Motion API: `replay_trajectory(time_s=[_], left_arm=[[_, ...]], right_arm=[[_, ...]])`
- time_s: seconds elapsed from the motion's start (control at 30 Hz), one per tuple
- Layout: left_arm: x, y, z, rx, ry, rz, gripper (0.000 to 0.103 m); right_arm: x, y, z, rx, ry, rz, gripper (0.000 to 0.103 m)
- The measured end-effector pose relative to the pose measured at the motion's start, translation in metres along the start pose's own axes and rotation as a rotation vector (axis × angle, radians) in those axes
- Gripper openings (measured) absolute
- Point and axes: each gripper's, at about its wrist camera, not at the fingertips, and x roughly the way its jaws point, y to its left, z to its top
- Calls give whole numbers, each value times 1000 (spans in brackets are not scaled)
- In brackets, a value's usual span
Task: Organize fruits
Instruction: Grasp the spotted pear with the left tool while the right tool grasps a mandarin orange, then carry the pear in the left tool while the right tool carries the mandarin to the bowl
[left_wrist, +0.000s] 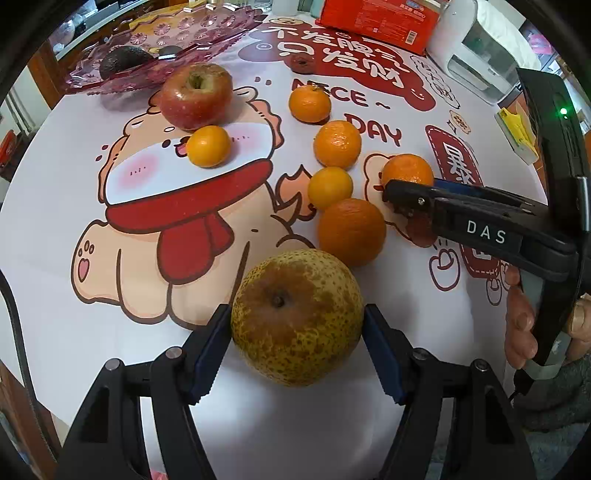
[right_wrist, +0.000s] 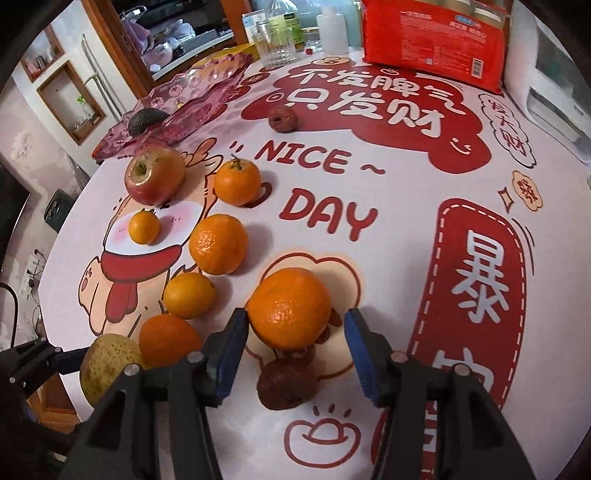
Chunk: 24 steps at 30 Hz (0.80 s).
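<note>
A speckled yellow-brown pear (left_wrist: 297, 317) sits on the table between the fingers of my left gripper (left_wrist: 297, 347); the blue pads touch or nearly touch its sides. It also shows in the right wrist view (right_wrist: 107, 365). My right gripper (right_wrist: 295, 354) is open around an orange (right_wrist: 290, 308), with a gap on the right side. A dark wrinkled fruit (right_wrist: 286, 384) lies under the jaws. Several oranges (left_wrist: 351, 232) lie in a row. A red apple (left_wrist: 197, 96) stands near the pink tray (left_wrist: 177, 44), which holds an avocado (left_wrist: 123, 59).
Another dark wrinkled fruit (right_wrist: 282, 118) lies far out on the printed tablecloth (right_wrist: 369, 258). A red package (right_wrist: 432, 40), jars and bottles (right_wrist: 277, 37) stand at the back. A white appliance (left_wrist: 476, 62) is at the right.
</note>
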Motion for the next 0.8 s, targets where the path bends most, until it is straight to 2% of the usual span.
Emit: replay_trajectory(time_s=[0.37,0.6,0.8], left_arm=[[-6,20,1,-48,-2,33,69],[-42,31,12,-41,-82,62,69],[-80,45,28,-6,-172,55,69]], right_arm=[[-16,15,4,-14,-46,-9,41],[-51,35,9,-34,-123,0,40],[-84,61,14,-66,-207,-28,40]])
